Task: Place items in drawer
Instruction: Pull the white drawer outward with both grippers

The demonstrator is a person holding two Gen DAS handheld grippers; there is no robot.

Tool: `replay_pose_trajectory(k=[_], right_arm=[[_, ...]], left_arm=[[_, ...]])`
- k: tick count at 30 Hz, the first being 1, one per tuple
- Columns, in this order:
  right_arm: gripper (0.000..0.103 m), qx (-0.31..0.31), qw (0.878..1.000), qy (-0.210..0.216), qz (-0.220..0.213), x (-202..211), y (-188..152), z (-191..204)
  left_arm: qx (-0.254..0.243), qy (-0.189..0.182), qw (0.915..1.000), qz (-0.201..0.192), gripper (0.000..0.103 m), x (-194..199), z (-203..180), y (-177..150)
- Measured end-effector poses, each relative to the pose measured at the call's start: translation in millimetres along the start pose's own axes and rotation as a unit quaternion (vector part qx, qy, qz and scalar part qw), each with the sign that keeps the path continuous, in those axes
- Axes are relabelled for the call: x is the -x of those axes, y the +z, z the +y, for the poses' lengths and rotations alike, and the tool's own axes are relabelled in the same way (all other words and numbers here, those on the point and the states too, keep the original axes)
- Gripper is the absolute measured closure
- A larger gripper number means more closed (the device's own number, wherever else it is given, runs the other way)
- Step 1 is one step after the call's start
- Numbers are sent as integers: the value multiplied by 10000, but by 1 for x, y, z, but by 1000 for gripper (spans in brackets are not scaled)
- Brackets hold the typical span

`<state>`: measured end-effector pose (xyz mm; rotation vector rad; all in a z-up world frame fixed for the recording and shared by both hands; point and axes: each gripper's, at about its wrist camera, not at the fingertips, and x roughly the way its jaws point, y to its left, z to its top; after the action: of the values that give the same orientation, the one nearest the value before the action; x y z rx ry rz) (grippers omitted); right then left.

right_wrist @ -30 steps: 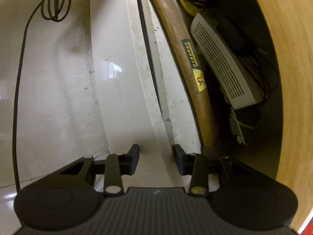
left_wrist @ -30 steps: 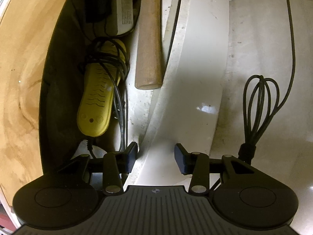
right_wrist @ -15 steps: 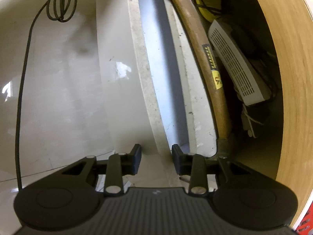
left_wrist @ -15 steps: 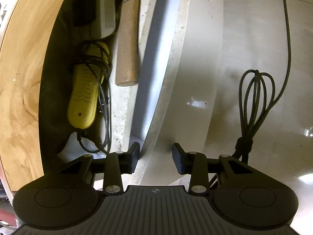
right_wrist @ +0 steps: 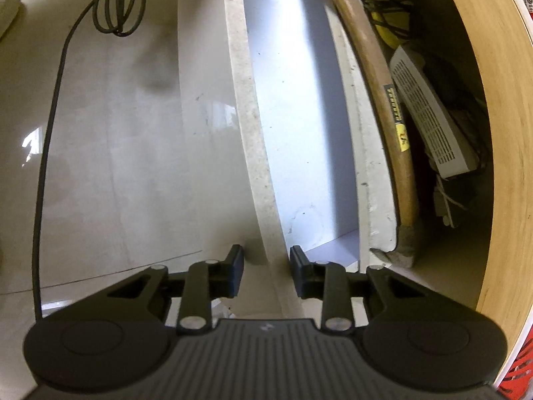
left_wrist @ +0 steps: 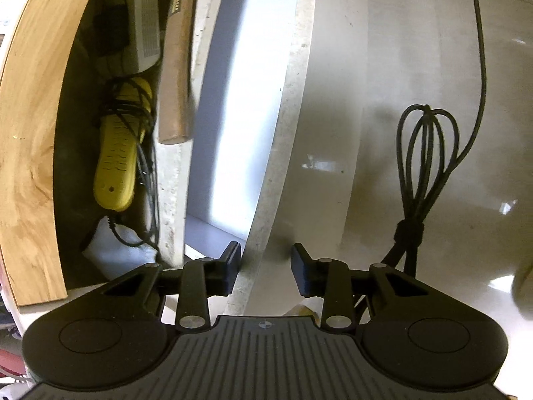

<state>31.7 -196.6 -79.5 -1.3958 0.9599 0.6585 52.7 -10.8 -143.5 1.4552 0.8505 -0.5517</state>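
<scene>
Down at the top edge of the drawer front point(left_wrist: 294, 76), clamping on with the left gripper point(left_wrist: 266, 266), one pad on the inside and one on the outside. Just closing those jaws tight, with the speckled board caught between them. Doing the same with the right gripper point(right_wrist: 266, 268) on that same edge, its jaws also just closing and pinching the board. Holding the drawer point(left_wrist: 230, 100) partly open, showing its white inside. Seeing a hammer point(left_wrist: 175, 76) lying just past the drawer's back edge, its wooden handle running along that edge. Seeing a yellow gadget point(left_wrist: 116, 163) wrapped in black wire right beside the hammer, and a white box with little slots point(left_wrist: 146, 23) near the gadget, all tucked in the dark space under the wooden top point(left_wrist: 30, 133). Seeing a looped black cable point(left_wrist: 423, 153) lying on the shiny floor point(left_wrist: 376, 66), well apart from the drawer front.
</scene>
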Motion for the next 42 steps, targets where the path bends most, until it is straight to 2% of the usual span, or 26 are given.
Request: replay_pose_trajectory(k=[15, 19, 23, 30, 42], right_arm=[[74, 180, 9982, 570, -19, 25, -4, 27], [74, 194, 9971, 736, -13, 28, -5, 31], [74, 248, 9953, 936, -10, 32, -7, 37], [74, 242, 9958, 884, 16, 34, -6, 40], [74, 215, 9956, 910, -15, 36, -5, 37]], left_arm=[[7, -455, 9989, 136, 74, 19, -26, -2], [257, -713, 9970, 153, 74, 23, -27, -1], [153, -860, 9960, 181, 74, 25, -34, -1], [90, -807, 9965, 188, 74, 26, -35, -1], [227, -938, 9952, 188, 74, 27, -29, -1]])
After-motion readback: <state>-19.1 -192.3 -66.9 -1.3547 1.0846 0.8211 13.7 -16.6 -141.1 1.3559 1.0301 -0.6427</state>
